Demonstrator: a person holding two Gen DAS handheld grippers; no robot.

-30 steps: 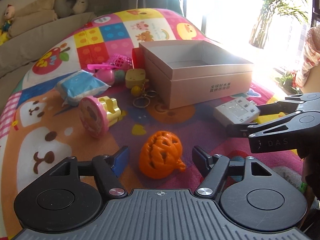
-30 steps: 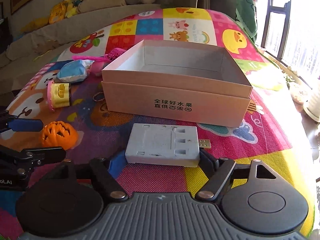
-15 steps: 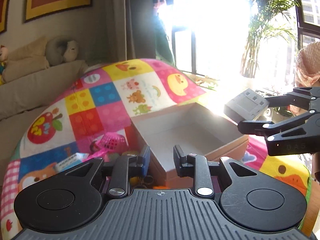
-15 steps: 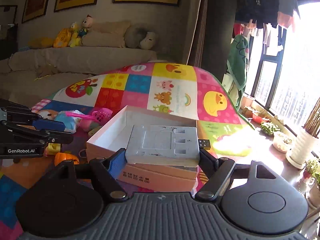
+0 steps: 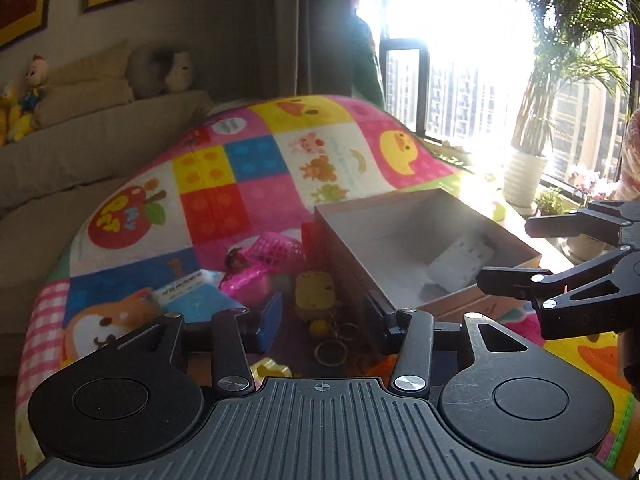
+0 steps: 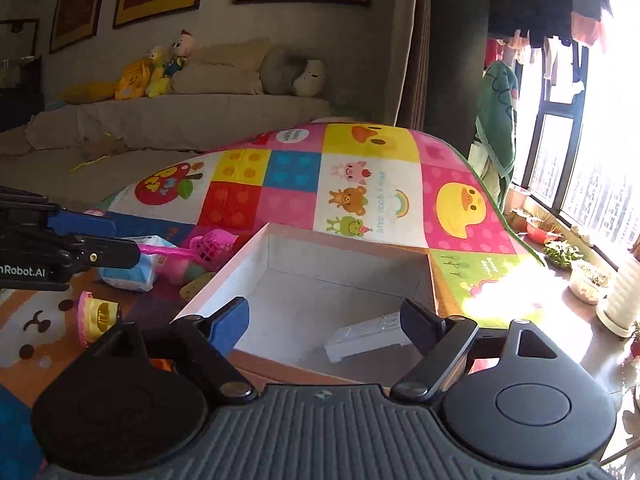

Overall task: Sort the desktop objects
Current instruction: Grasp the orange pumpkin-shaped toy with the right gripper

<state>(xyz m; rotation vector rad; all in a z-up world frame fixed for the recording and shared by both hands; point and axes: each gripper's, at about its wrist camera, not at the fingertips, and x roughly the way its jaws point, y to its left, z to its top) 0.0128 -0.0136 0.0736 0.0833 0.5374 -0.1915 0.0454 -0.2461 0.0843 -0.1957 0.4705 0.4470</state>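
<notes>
The pale cardboard box point(image 6: 344, 236) stands open on the colourful play mat point(image 6: 296, 172). A white plug adaptor point(image 6: 368, 336) lies tilted on its floor, also seen as the adaptor point(image 5: 460, 260) inside the box point(image 5: 348, 256). My right gripper point(image 6: 324, 324) hovers over the box's near edge, its jaws opening, and the adaptor lies below them, untouched. It shows at the right as the right gripper point(image 5: 508, 254). My left gripper point(image 5: 324, 316) hangs above the loose toys, jaws opening and empty; the left gripper point(image 6: 120, 238) shows at the left.
Left of the box lie a yellow toy point(image 5: 314, 296), key rings point(image 5: 332, 344), a pink basket toy point(image 6: 212, 242), a blue tissue pack point(image 6: 128, 276) and a pink-and-yellow toy point(image 6: 96, 316). A sofa point(image 6: 180, 120) is behind; plant pots point(image 6: 620, 300) line the window.
My right gripper lifted the white adaptor off the mat, carried it over the box and let it go; it now lies inside. My left gripper rose away from the orange pumpkin, narrowed, then widened a little.
</notes>
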